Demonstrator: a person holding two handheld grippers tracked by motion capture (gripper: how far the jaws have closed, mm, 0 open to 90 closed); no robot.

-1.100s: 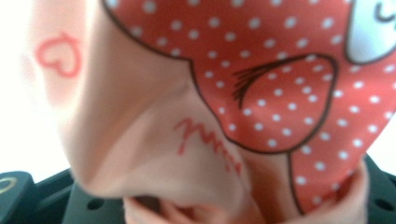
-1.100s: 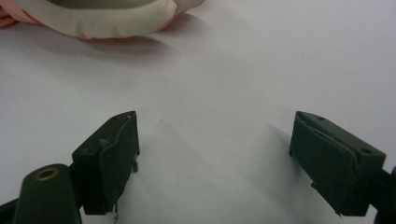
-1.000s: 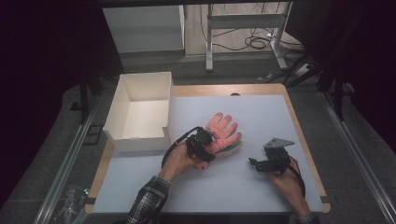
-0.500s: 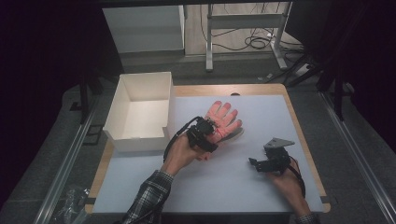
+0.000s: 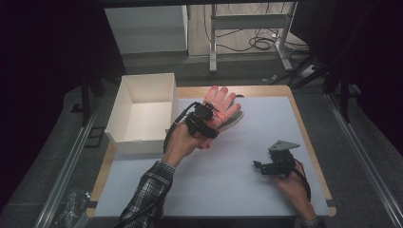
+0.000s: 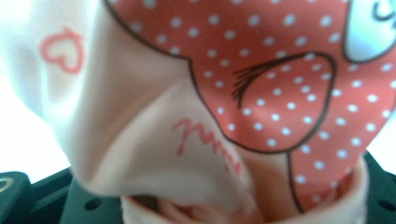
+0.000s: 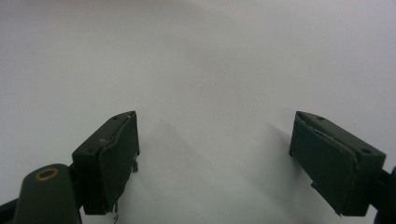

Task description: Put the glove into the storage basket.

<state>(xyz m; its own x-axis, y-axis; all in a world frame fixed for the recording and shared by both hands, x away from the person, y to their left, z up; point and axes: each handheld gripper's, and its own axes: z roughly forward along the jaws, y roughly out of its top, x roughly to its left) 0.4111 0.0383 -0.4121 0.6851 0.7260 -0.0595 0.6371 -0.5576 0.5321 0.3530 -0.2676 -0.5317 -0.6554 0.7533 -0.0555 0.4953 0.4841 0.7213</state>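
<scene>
A pink and red glove with white dots hangs lifted above the white table mat, near its far middle. My left gripper is shut on the glove's cuff end. In the left gripper view the glove's cloth crowds close in front of the camera, bunched between the jaws. My right gripper rests low at the right of the mat, pointing left. Its jaws stand wide open with nothing between them, with my right gripper over bare mat in the right gripper view.
An open white box stands at the table's left edge, just left of the glove. The wooden table edge runs along the right. Beyond the table are a white cabinet and a metal frame with cables on the floor.
My left gripper has risen and moved away toward the far side with the glove in it, lifting the glove off the mat. The right gripper has stayed put.
</scene>
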